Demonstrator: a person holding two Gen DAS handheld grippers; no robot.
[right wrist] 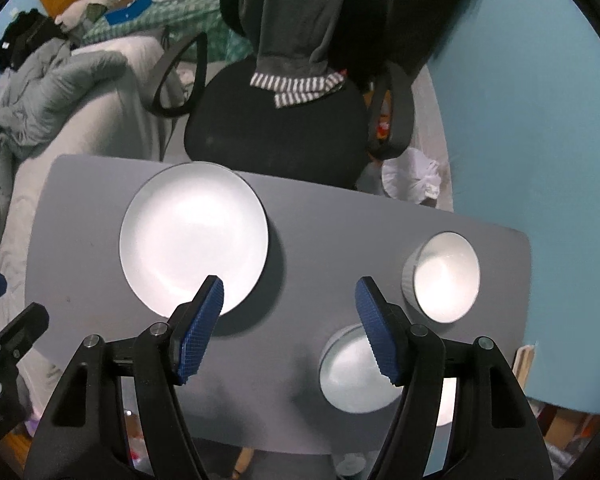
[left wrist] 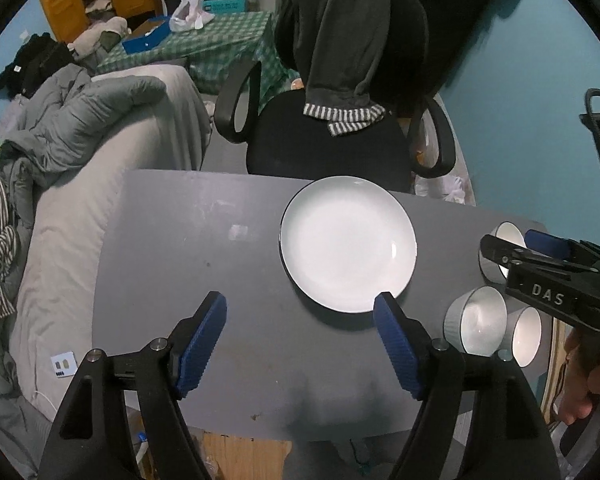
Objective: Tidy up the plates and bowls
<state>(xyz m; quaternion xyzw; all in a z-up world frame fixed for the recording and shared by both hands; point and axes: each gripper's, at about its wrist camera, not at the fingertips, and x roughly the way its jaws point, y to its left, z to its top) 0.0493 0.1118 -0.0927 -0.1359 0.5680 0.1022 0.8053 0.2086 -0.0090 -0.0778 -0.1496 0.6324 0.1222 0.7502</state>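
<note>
Plates and bowls here look like glazed ceramic: stiff, smooth, likely slippery under rubber pads and quick to chip if knocked, so we would take each by its rim, one finger inside and one outside, and lift gently. Our left gripper (left wrist: pixel 300 320) has its blue fingers (left wrist: pixel 202 344) spread wide with nothing between them, held above bare grey counter (left wrist: pixel 172 240); the white plate (left wrist: pixel 348 244) lies just beyond its right-hand finger, whose tip overlaps the plate's near rim in the picture. Our right gripper (right wrist: pixel 288 312) is likewise released and empty, pointing down over the counter (right wrist: pixel 320 240). In its view the plate (right wrist: pixel 192 236) sits up and to the left, one fingertip overlapping its near edge, while a ribbed white bowl (right wrist: pixel 352 376) lies partly behind the other finger, and a second bowl (right wrist: pixel 444 276) stands farther right, apart from it. A third bowl (left wrist: pixel 524 336) shows in the left wrist view, touching or nearly touching its neighbour; we cannot tell which. Past the counter's far edge stands a black office chair (left wrist: pixel 324 136) draped with dark clothing.
</note>
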